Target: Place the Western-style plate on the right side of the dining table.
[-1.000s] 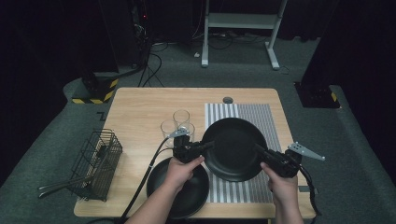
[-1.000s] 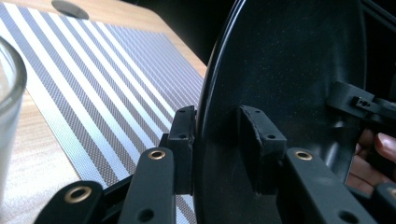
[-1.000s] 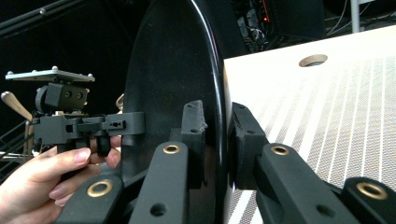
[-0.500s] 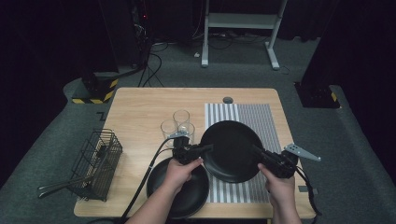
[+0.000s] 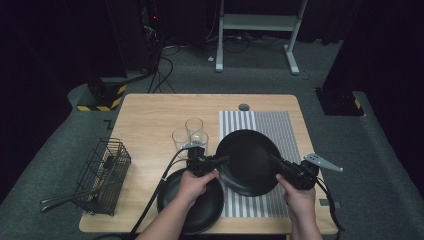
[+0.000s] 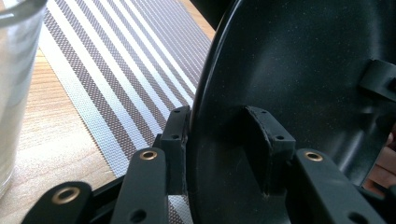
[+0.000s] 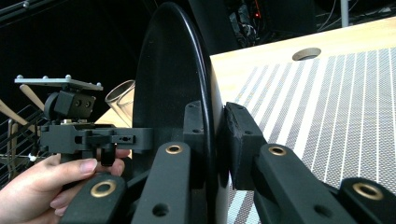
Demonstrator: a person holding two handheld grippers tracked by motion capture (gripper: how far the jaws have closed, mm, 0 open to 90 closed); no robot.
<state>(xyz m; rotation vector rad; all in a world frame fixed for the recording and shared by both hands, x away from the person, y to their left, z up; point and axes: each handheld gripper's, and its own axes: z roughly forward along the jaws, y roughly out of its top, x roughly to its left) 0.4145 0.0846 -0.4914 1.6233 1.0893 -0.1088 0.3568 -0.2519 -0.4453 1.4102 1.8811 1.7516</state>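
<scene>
A black plate [image 5: 248, 162] hangs tilted over the striped placemat [image 5: 270, 122], held between both grippers. My right gripper [image 5: 274, 159] is shut on its right rim. In the right gripper view the pads [image 7: 243, 135] clamp the plate [image 7: 163, 79] from both sides. My left gripper [image 5: 223, 160] straddles the left rim. Its jaws have just been opening: in the left gripper view the plate [image 6: 303, 70] stands between the pads [image 6: 264, 140], which look slack on it. A second black plate [image 5: 192, 205] lies on the table under my left hand.
Three clear glasses [image 5: 192, 132] stand just left of the placemat, one close by [image 6: 14, 70] in the left gripper view. A black wire basket [image 5: 105, 172] with utensils sits at the table's left edge. A round hole [image 5: 243, 107] marks the far edge of the table [image 5: 150, 115].
The held plate and the right gripper have drifted very slightly left. Both hands otherwise stay where they were.
</scene>
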